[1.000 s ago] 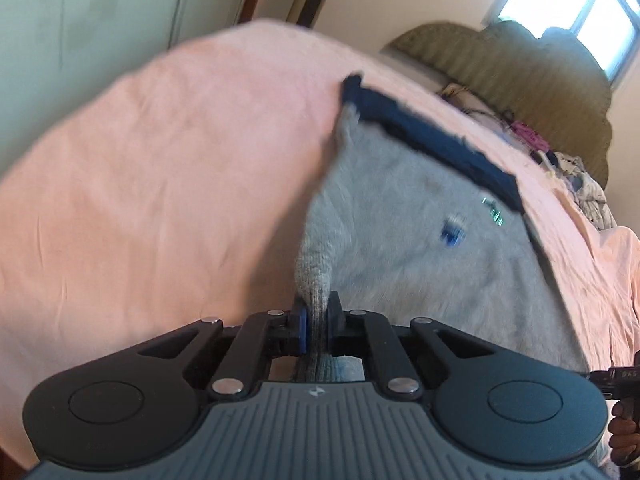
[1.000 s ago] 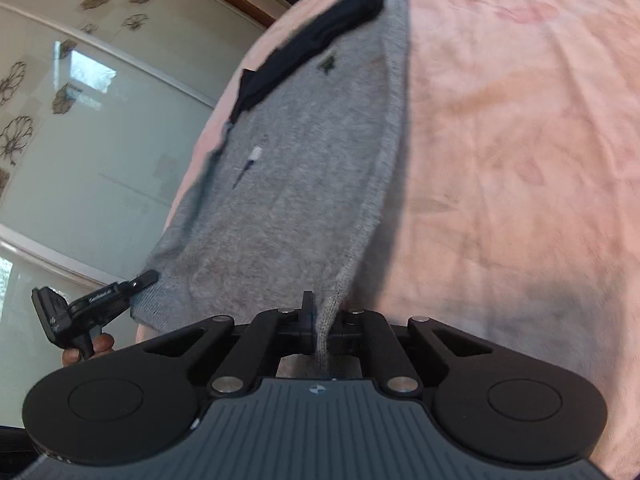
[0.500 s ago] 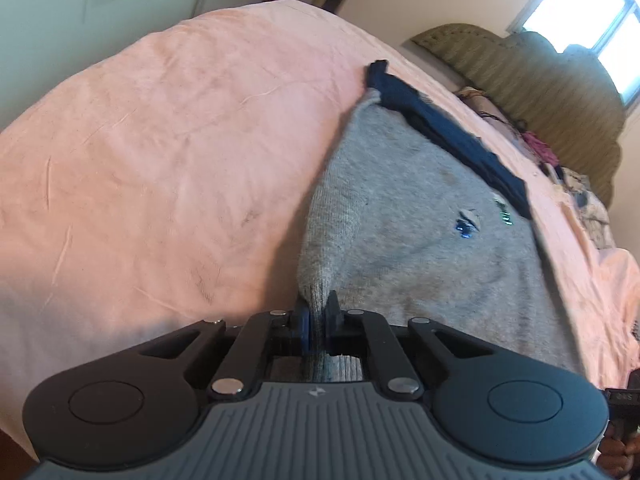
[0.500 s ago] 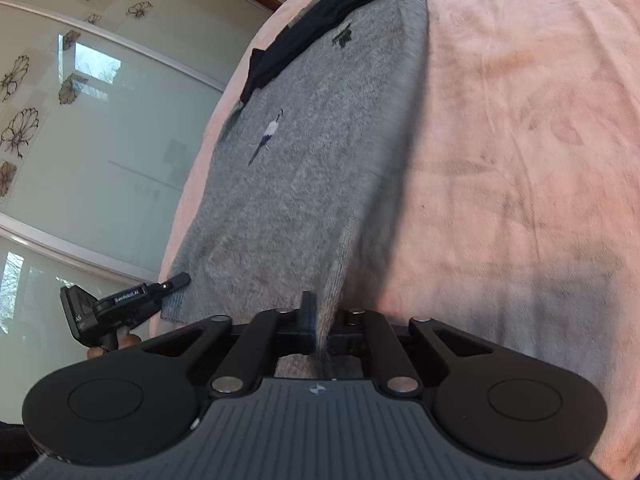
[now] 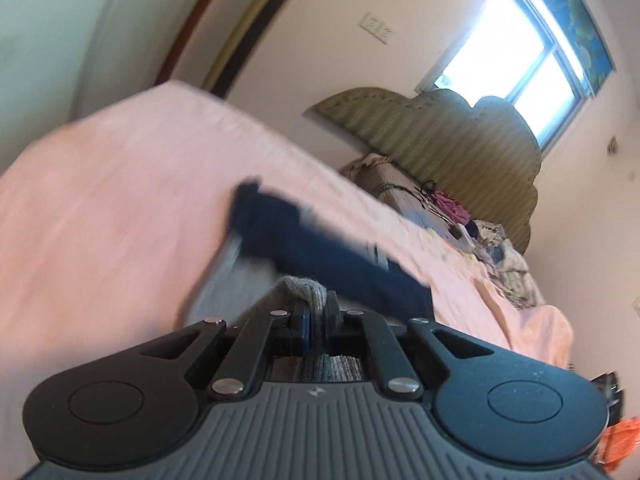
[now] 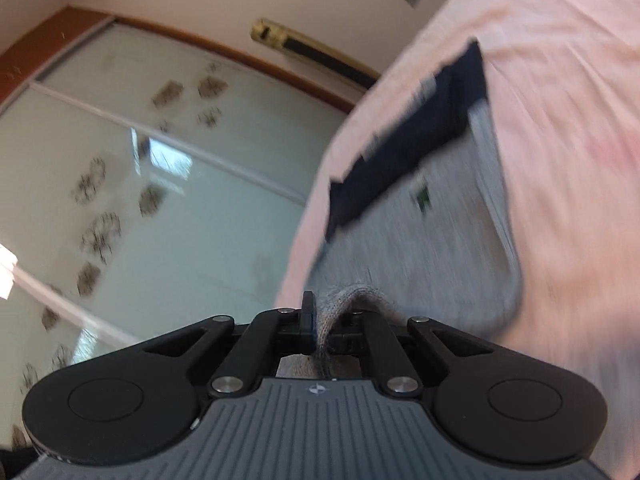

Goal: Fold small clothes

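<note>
A small grey knit garment (image 6: 432, 248) with a dark navy band (image 6: 404, 148) at its far end lies on the pink bed sheet (image 6: 560, 160). My left gripper (image 5: 316, 320) is shut on a bunched grey corner of the garment (image 5: 300, 286), lifted off the sheet; beyond it the navy band (image 5: 340, 260) shows blurred. My right gripper (image 6: 322, 328) is shut on the other near corner, a grey fold pinched between its fingers. The garment's near part curls up toward both grippers. A small green mark (image 6: 422, 198) shows on the grey cloth.
The pink sheet (image 5: 120, 208) covers a wide bed. A padded olive headboard (image 5: 440, 132) stands at the far end, with a heap of loose clothes (image 5: 460, 216) below it. Frosted sliding doors (image 6: 160, 200) run beside the bed. A bright window (image 5: 520, 64) sits above the headboard.
Both grippers have risen and moved forward with the grey corners still pinched. The views have tilted up toward the walls, and the garment's near half has lifted and folded toward the navy band.
</note>
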`<act>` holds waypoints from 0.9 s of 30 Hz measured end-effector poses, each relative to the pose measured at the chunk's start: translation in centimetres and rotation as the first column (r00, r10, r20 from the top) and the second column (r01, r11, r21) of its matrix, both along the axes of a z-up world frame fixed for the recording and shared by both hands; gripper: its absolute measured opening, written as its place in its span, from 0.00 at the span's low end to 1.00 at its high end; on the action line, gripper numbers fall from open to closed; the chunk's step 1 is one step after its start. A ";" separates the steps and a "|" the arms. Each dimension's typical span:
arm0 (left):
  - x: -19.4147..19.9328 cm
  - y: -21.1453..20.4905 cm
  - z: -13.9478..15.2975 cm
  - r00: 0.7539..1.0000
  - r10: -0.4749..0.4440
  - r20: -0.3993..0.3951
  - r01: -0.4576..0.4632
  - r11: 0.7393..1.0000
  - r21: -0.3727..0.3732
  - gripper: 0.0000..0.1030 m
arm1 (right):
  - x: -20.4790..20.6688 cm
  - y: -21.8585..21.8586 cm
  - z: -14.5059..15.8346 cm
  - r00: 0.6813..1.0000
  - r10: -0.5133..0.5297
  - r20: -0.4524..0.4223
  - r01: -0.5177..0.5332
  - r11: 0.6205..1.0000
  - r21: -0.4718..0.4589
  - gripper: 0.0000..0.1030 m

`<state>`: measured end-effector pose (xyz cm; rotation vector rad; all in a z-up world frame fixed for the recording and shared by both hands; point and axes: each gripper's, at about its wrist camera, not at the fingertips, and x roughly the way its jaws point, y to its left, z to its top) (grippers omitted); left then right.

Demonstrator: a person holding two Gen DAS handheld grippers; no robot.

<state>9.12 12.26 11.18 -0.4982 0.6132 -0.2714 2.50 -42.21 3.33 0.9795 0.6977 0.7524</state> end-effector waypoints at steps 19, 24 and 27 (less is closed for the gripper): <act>4.5 -3.1 -7.3 0.971 0.238 0.028 -0.238 0.945 0.223 0.81 | 10.2 -1.6 -4.2 0.991 -0.133 -0.034 0.121 0.964 -0.237 0.85; 3.2 -2.1 -10.5 0.952 0.273 -0.140 -0.268 0.962 0.053 0.81 | 7.6 -0.6 -5.7 0.970 -0.195 -0.142 0.152 0.951 -0.268 0.85; 5.1 -2.2 -10.8 0.943 0.304 -0.136 -0.306 0.952 0.007 0.81 | 7.9 0.7 -6.0 0.969 -0.207 -0.132 0.168 0.951 -0.260 0.86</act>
